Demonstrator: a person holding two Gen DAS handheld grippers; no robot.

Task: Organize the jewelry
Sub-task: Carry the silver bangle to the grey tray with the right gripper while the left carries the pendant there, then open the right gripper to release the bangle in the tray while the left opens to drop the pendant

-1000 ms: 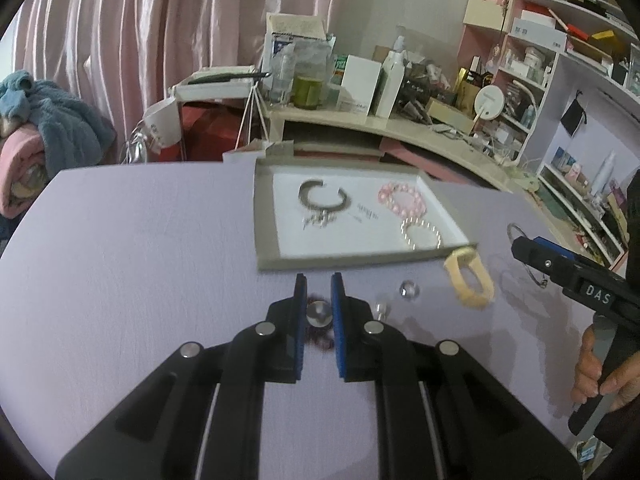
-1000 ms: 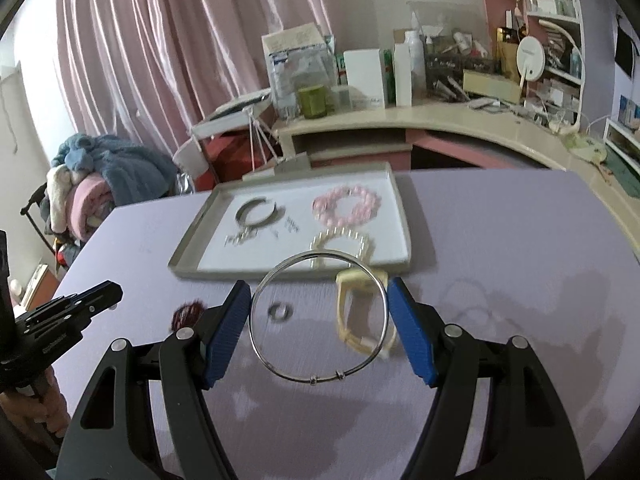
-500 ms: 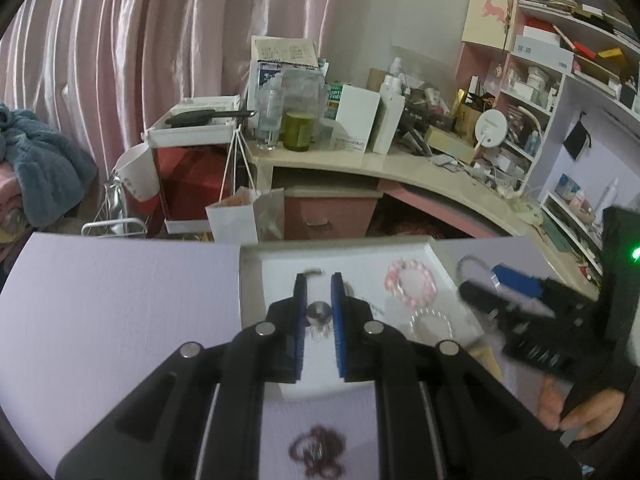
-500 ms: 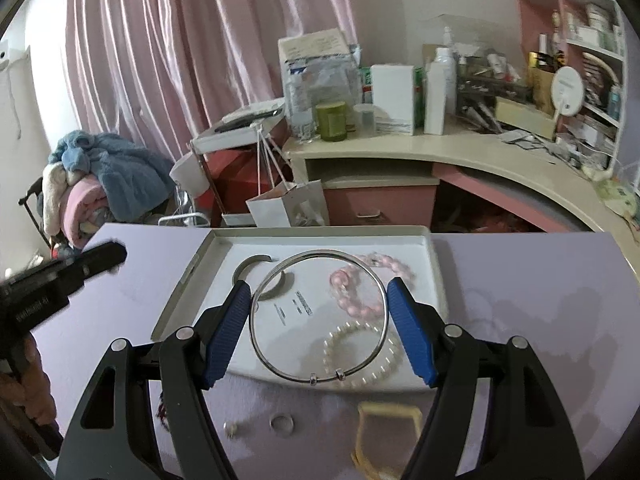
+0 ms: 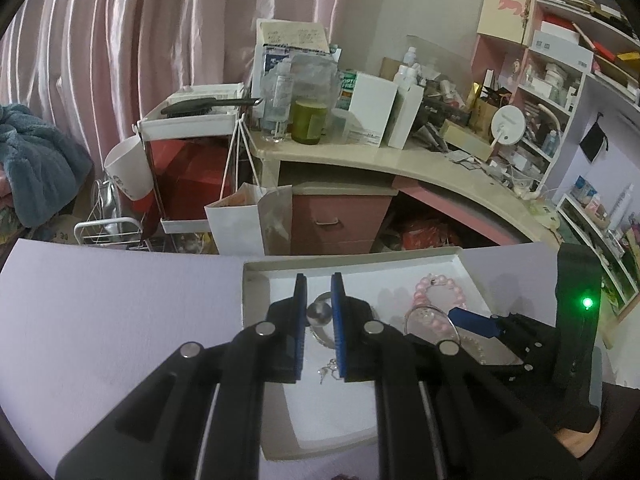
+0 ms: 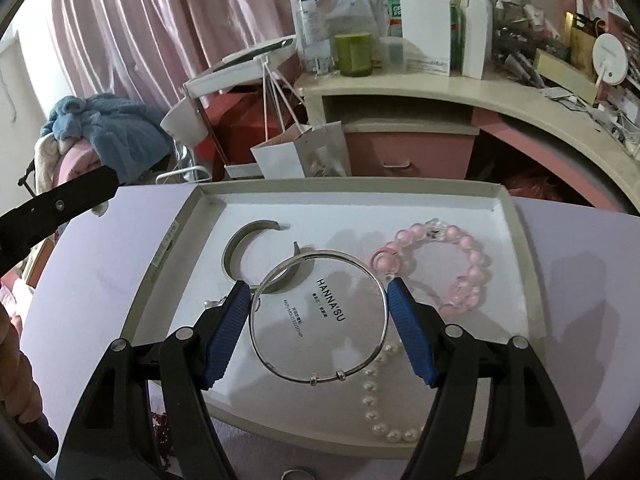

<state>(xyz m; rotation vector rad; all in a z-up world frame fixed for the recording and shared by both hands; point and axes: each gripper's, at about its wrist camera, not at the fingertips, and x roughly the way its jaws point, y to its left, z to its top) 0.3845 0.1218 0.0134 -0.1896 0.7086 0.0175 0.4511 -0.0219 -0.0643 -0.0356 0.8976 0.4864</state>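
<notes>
My left gripper (image 5: 318,280) is shut on a small silver ring (image 5: 319,314) and hangs over the left half of the beige tray (image 5: 256,308). My right gripper (image 6: 318,286) is shut on a thin silver bangle (image 6: 320,378), both blue pads touching its sides, low over the tray's (image 6: 176,236) white floor. In the tray lie a grey open cuff (image 6: 236,248), a pink bead bracelet (image 6: 460,272), a pearl bracelet (image 6: 376,400) and a small silver charm (image 5: 328,372). The left gripper's arm (image 6: 60,204) shows at the right wrist view's left edge.
The tray sits on a lilac table (image 5: 120,320). Another silver ring (image 6: 296,474) and a dark red piece (image 6: 160,428) lie on the table in front of the tray. Beyond the far edge stand a paper bag (image 6: 304,152), a cluttered desk (image 6: 440,92) and shelves (image 5: 580,80).
Both grippers have travelled forward from the open table to above the tray, carrying the ring and the bangle. The right one has also sunk closer to the tray floor.
</notes>
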